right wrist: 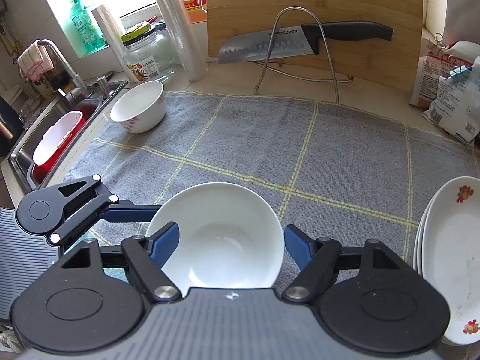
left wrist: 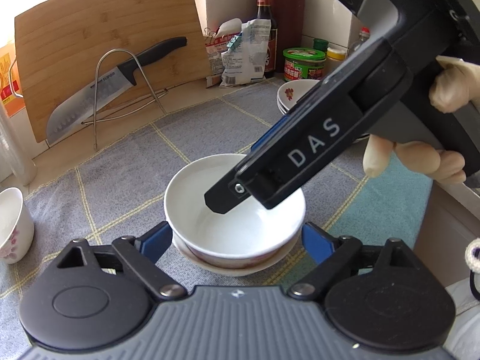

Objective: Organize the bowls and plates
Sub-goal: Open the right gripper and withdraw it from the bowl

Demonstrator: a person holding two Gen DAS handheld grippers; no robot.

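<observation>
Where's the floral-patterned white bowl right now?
Floral-patterned white bowl: right wrist view, upper left, on the grey checked cloth's corner beside the sink.

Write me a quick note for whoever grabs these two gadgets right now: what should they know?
Left hand-held gripper: open, one finger on each side of the stacked bowls; I cannot tell whether they touch.
Right hand-held gripper: open, one finger dipping into the white bowl, gripping nothing.
Things: the white bowl sits nested in a lower bowl on the grey cloth. The plates are stacked at the cloth's right edge. The flowered bowl stands alone near the sink.
Done: two bowls nested, plates stacked.
Left: probably adding the flowered bowl to the bowl stack.
</observation>
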